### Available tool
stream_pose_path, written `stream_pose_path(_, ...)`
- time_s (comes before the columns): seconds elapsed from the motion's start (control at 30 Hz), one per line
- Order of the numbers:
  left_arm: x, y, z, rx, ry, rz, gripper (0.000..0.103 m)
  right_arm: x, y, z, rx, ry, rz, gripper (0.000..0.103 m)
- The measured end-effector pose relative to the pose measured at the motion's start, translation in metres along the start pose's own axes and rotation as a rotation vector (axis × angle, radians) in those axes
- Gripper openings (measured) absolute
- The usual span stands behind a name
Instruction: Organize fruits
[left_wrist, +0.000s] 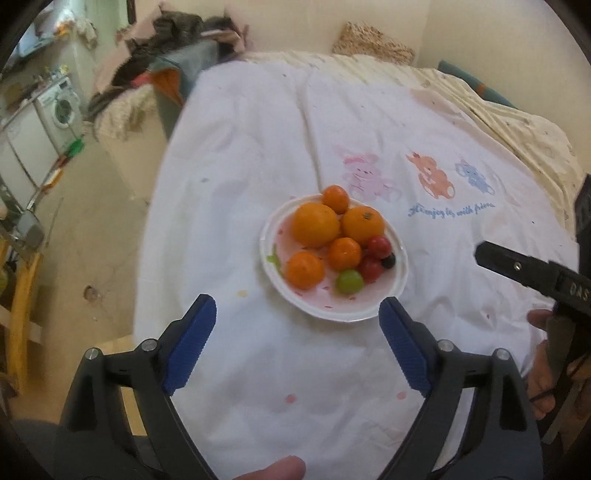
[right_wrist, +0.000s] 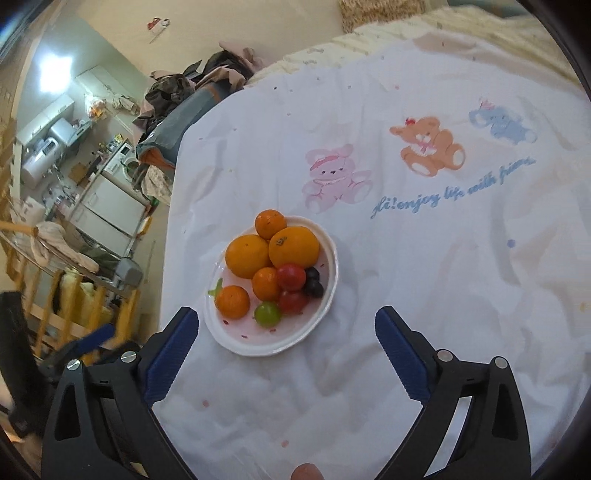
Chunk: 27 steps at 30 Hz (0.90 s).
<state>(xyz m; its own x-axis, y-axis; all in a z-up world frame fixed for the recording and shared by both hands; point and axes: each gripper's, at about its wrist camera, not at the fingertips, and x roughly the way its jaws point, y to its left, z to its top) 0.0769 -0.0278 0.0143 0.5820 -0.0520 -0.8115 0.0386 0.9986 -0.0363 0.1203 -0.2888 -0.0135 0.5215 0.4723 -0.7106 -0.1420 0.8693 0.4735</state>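
left gripper (left_wrist: 297, 308) agape; right gripper (right_wrist: 283, 319) agape, empty

We're in a home, small lived-in flat by the look of it. White bedsheet (right_wrist: 369, 110) w/ 3 cartoon bears (right_wrist: 430, 146) spread over a bed, clothes pile (left_wrist: 166, 48) at 11 o'clock. Washing machine (left_wrist: 62, 107) at 9 o'clock, kitchen counter w/ appliances (right_wrist: 48, 151) beyond, wooden railing (right_wrist: 55, 306) at 8 o'clock.
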Motion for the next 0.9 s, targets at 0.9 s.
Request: stream_pose_path(0.9,-0.034,0.006,-0.032,-0.019,-0.173,0.069,0.102,-0.042,0.056,-0.059,-0.196,-0.239,-0.226,0.103)
